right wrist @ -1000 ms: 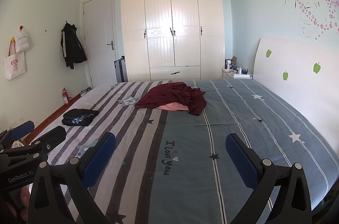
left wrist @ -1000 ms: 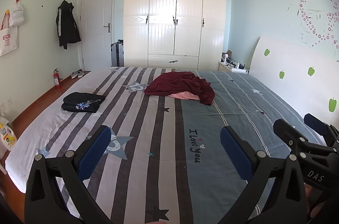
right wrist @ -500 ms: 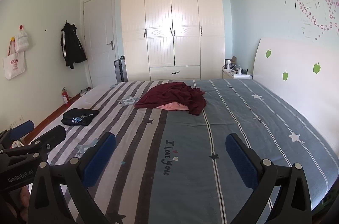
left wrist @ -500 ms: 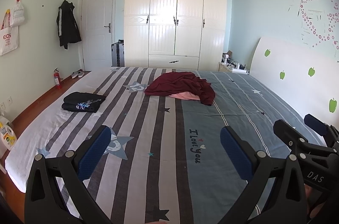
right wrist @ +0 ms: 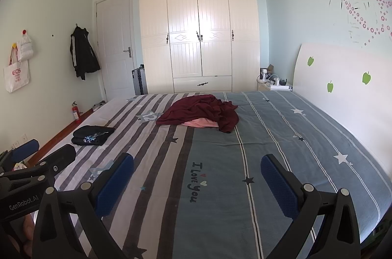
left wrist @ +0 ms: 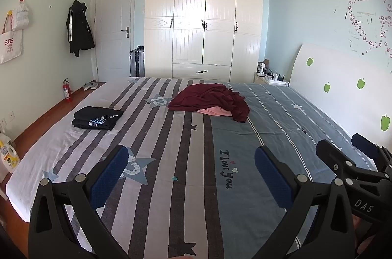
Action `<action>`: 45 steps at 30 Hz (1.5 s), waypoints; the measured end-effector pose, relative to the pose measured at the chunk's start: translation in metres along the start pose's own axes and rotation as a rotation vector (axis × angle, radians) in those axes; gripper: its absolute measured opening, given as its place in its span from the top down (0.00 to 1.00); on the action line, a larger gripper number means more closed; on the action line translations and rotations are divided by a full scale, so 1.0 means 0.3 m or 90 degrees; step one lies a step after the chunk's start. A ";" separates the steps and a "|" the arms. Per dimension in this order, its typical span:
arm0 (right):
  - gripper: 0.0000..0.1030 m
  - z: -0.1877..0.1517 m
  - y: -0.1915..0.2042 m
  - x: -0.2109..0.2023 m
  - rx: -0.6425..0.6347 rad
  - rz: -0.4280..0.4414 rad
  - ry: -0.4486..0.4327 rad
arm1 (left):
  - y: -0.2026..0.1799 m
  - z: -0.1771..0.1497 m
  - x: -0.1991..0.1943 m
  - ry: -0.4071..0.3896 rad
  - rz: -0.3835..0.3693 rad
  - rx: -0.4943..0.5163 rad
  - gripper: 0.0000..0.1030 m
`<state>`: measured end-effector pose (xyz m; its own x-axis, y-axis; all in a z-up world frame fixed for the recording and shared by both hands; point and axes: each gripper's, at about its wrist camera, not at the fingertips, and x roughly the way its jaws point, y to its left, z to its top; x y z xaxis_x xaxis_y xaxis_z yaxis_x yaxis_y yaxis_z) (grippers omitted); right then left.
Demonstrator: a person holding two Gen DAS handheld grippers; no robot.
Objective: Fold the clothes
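Observation:
A crumpled maroon garment [left wrist: 210,99] [right wrist: 201,113] lies in a heap at the far middle of the bed, over a pink garment [left wrist: 214,111] [right wrist: 199,123]. A folded black garment [left wrist: 96,117] [right wrist: 93,135] lies on the bed's left side. My left gripper [left wrist: 191,175] is open and empty above the near part of the bed, far from the clothes. My right gripper [right wrist: 197,183] is open and empty beside it; it also shows at the right edge of the left wrist view [left wrist: 348,153].
The striped bedsheet [left wrist: 171,161] covers a wide bed with a white headboard [left wrist: 343,87] on the right. A white wardrobe [left wrist: 203,21] and a door [left wrist: 115,26] stand beyond. A fire extinguisher [left wrist: 66,90] stands on the floor at left, and a bottle [left wrist: 7,156].

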<state>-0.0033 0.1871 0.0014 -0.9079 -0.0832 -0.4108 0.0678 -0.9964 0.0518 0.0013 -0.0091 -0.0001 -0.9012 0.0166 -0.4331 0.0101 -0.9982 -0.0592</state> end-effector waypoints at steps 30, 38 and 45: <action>0.00 0.002 -0.009 0.004 0.002 -0.004 0.000 | 0.002 0.009 0.015 -0.002 -0.009 -0.004 0.01; 0.00 -0.050 -0.037 0.194 0.004 -0.007 0.031 | 0.024 -0.040 0.229 0.010 -0.049 -0.009 0.01; 0.00 -0.165 -0.105 0.585 0.034 0.005 0.063 | 0.041 -0.119 0.649 0.017 -0.060 0.006 0.01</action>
<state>-0.1441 0.2031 -0.1175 -0.8620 -0.0950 -0.4980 0.0498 -0.9934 0.1033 -0.1586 -0.0161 -0.1174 -0.8858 0.1119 -0.4504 -0.0783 -0.9926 -0.0927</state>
